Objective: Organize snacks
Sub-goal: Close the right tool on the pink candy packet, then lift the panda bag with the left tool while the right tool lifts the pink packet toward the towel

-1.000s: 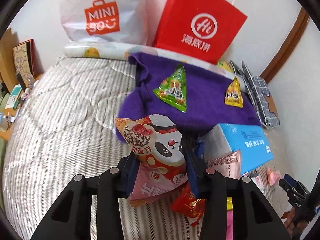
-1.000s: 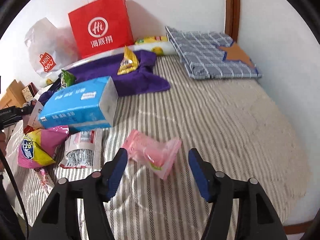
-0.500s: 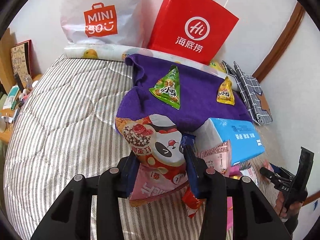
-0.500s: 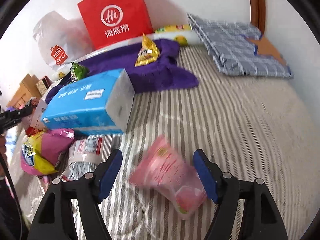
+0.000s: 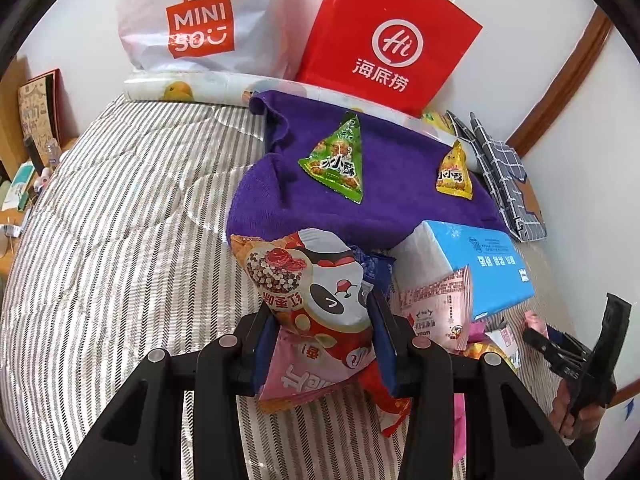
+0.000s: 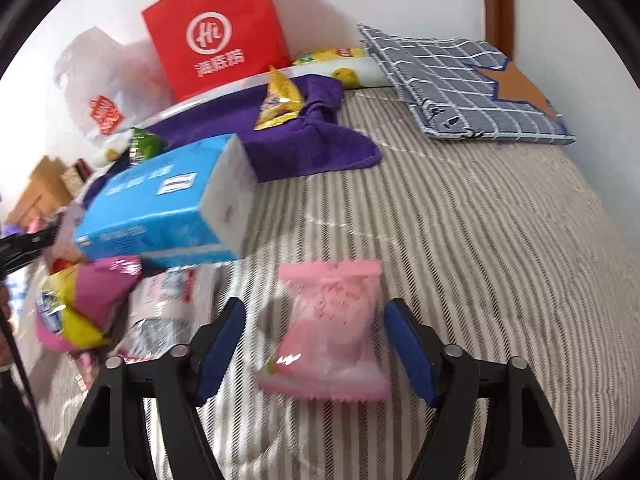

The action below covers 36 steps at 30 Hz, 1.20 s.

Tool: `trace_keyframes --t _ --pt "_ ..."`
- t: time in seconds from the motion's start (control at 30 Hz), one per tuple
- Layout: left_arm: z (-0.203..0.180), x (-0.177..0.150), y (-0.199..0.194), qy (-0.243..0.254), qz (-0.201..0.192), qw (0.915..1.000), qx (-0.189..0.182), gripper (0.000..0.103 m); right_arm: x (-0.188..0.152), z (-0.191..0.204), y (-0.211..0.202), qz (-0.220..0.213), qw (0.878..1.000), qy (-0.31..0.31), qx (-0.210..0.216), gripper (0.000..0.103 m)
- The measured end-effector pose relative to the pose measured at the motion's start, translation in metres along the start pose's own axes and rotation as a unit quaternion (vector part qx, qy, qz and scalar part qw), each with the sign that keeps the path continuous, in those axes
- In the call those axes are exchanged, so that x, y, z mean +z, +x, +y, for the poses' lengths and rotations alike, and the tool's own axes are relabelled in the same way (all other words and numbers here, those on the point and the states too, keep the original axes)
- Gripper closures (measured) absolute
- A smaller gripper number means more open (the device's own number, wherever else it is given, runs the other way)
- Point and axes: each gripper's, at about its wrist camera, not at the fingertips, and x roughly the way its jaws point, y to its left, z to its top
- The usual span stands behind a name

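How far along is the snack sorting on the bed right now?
Done: a green packet and a yellow packet lie on the purple towel. In hand: the left gripper clamps the panda snack bag; the right gripper is closing around the pink packet, not yet pinching it. Left: the loose pile beside the blue tissue pack.
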Motion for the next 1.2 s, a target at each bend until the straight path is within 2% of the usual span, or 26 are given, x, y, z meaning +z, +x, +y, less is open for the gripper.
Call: trace_keyframes --t 0.07,0.17,0.57,1.2 --pt "0.002 0.000 -0.003 -0.002 -0.004 1.0000 0.002 0.060 0.001 0.005 0.001 -0.001 0.999 -0.018 -0.030 0.067" --pt "0.004 0.001 -0.009 -0.004 -0.012 0.9999 0.004 0.060 0.000 0.004 -0.001 -0.002 1.000 -0.010 -0.021 0.069" --pt "-0.008 0.010 -0.031 0.005 -0.040 0.9990 -0.018 0.060 0.006 0.020 -0.033 -0.042 0.999 -0.020 -0.009 0.069" --pt "-0.025 0.005 -0.044 0.016 -0.054 0.9977 -0.039 0.060 0.011 0.025 -0.042 -0.066 0.998 -0.005 -0.001 0.069"
